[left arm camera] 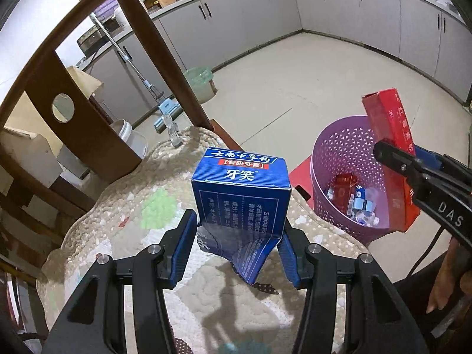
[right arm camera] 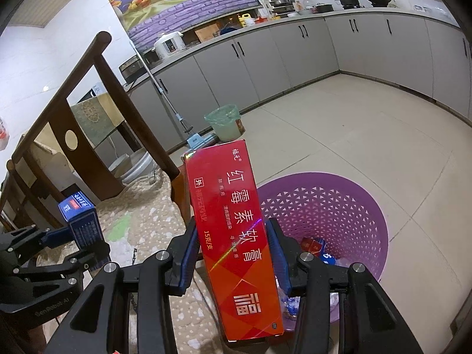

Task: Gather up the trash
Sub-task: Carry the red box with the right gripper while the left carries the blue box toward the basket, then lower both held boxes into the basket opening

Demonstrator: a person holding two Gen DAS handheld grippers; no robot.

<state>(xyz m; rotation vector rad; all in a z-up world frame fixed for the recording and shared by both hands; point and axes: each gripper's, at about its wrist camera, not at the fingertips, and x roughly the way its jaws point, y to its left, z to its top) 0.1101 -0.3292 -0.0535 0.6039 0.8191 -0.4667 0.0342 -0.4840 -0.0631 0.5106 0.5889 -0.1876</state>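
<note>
Gripping the blue box [left arm camera: 240, 194], the left gripper [left arm camera: 237, 244] holds it above the cushioned chair seat [left arm camera: 124, 221]; right gripper [right arm camera: 233, 253] clamps the red box [right arm camera: 236, 236] upright over the purple basket's [right arm camera: 339, 194] near rim, open floor [right arm camera: 354, 129] beyond.

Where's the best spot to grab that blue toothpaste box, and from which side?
Grip the blue toothpaste box low on its two narrow side walls, coming from its crumpled near end, as the left gripper does. That end is already crushed and yields; the far end stays square and rigid.
</note>
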